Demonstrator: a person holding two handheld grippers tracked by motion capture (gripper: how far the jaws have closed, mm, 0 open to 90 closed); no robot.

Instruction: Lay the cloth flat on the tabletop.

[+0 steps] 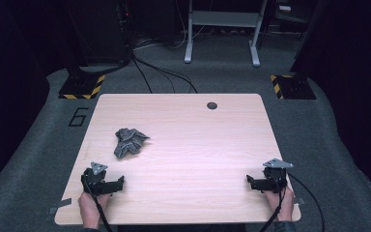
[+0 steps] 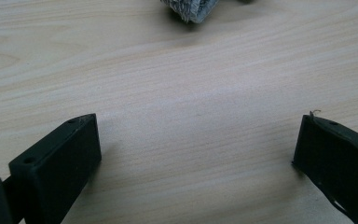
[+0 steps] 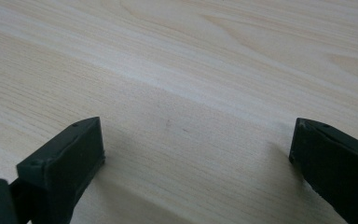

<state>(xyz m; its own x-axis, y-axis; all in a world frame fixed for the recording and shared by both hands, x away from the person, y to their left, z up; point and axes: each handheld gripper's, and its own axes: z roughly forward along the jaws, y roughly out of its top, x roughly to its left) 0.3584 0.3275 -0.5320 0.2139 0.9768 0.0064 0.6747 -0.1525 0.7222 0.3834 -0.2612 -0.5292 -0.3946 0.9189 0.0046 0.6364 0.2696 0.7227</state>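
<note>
High view: a crumpled grey cloth (image 1: pixel 130 141) lies on the bare wooden surface (image 1: pixel 198 145), left of the centre line and toward the far half. Take the cloth as the reference point for all positions below.

Left gripper (image 1: pixel 118 183): rests on the surface near the cloth, on the person's side of it and slightly to its left, not touching it. In the left gripper view the jaws stand wide apart with nothing but wood grain between them; the gripper (image 2: pixel 196 140) is released and empty. The near edge of the cloth (image 2: pixel 191 9) appears at the top of that view, ahead of the jaws and apart from them.

Right gripper (image 1: pixel 251 181): rests well apart from the cloth, far to its right and nearer the person. In the right gripper view the jaws are likewise spread, with only bare surface between them; the gripper (image 3: pixel 196 140) is released and empty.

Status, as a judgement: the work appears to be at its starting stage. The cloth is bunched, with no edge or corner laid flat, and neither gripper has contact with it. Remaining steps are likely the full sequence: bring the left gripper forward to the cloth, close on a fold or edge, then bring the right gripper across to assist in handling it.
</note>
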